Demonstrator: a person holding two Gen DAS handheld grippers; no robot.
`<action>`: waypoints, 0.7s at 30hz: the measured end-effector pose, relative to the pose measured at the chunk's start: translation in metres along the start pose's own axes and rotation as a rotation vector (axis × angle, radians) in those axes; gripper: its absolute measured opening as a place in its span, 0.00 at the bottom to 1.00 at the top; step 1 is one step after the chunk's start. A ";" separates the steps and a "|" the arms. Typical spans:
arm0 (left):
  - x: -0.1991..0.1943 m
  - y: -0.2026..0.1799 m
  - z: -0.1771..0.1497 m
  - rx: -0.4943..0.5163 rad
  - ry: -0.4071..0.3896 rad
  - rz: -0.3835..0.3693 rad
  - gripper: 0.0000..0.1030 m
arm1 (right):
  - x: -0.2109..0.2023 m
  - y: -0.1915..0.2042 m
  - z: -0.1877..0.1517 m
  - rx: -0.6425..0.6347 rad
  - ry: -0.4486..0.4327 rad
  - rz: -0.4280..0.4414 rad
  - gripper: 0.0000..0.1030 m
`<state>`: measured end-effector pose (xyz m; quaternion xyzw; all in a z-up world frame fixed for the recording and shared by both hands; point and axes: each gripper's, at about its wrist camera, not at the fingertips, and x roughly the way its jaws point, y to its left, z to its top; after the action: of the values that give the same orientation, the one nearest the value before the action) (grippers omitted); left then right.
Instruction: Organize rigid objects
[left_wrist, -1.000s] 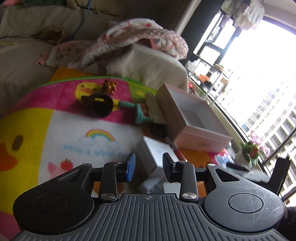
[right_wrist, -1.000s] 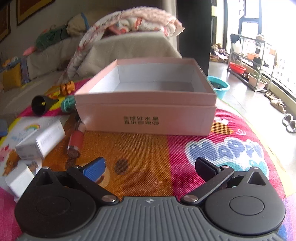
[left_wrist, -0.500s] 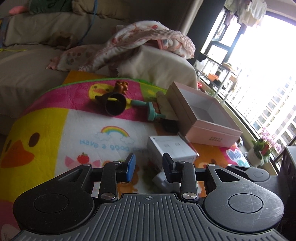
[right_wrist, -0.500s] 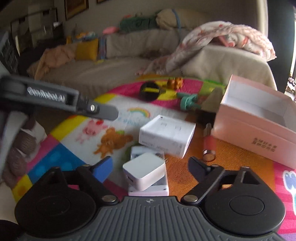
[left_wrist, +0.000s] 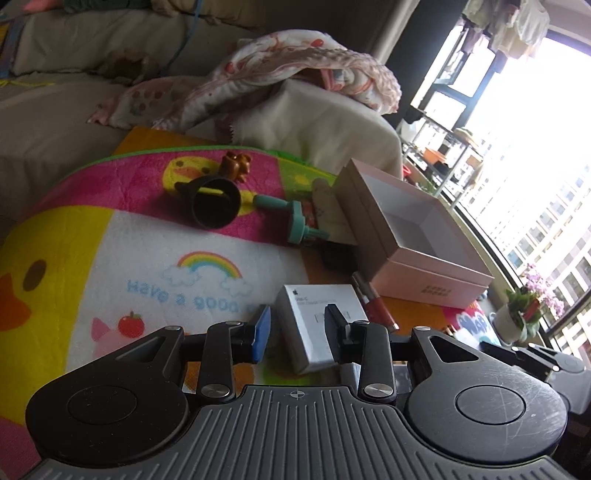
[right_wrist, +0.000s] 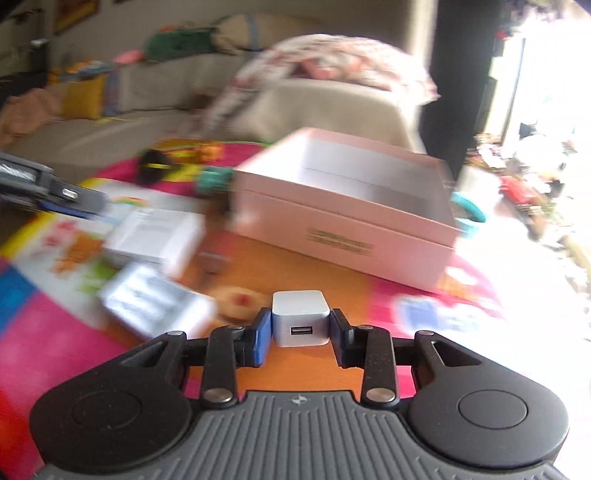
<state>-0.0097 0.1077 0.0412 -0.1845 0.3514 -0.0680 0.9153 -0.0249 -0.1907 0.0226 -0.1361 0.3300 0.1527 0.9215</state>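
While the right tongs (right_wrist: 301, 334) gripped the white USB charger (right_wrist: 300, 316) by its two side faces, held above the play mat (right_wrist: 303, 269) just near of the open pink box (right_wrist: 343, 210), the left tongs (left_wrist: 297, 334) stood open and empty, framing the white carton (left_wrist: 321, 326) without touching it. To finish the step well, the charger should probably be carried level over the box's near wall and released only once low inside, since the blurred view suggests fast motion.
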 end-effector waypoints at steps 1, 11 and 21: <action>0.001 -0.001 -0.001 0.000 0.004 -0.003 0.34 | 0.001 -0.004 -0.004 -0.006 0.007 -0.026 0.35; 0.013 -0.033 -0.032 0.334 0.152 0.074 0.34 | -0.001 -0.022 -0.020 0.083 0.016 -0.031 0.84; 0.040 -0.062 -0.033 0.377 0.179 -0.009 0.48 | 0.012 -0.036 -0.018 0.189 0.061 0.011 0.95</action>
<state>-0.0012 0.0312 0.0177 -0.0048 0.4116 -0.1525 0.8985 -0.0132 -0.2271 0.0074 -0.0515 0.3717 0.1216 0.9189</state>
